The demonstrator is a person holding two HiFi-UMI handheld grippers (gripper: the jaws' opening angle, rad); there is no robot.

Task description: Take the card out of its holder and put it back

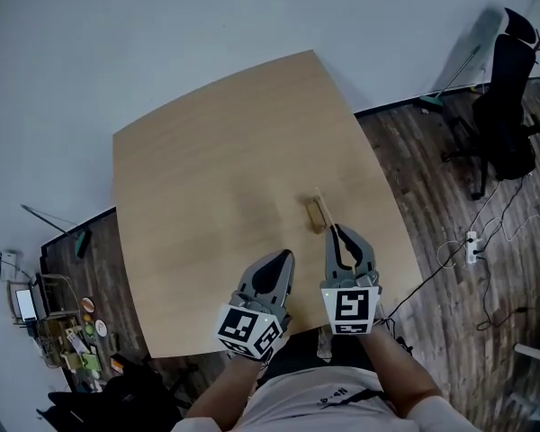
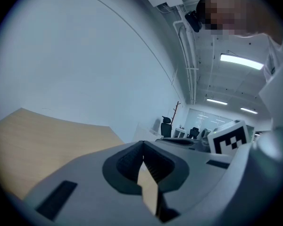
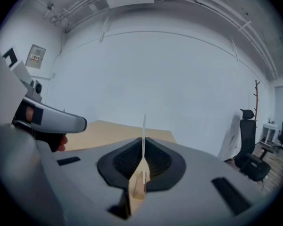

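Observation:
A thin white card (image 3: 143, 126) stands edge-on between the jaws of my right gripper (image 3: 143, 142), which is shut on it. Tan wood shows in the gap under the card, either the holder or the table. In the head view the small wooden holder (image 1: 316, 212) lies right of centre on the light wooden table (image 1: 207, 151), and my right gripper (image 1: 336, 229) has its tips at the holder's near end. The card shows only as a pale line there; I cannot tell whether it sits in the slot. My left gripper (image 1: 283, 255) (image 2: 143, 147) hovers just left, shut and empty.
The table's near edge runs under both grippers. A black office chair (image 1: 508, 106) stands at the far right on the dark wood floor, with a power strip and cables (image 1: 472, 241) nearer. Clutter and a bag (image 1: 72, 331) sit on the floor at lower left.

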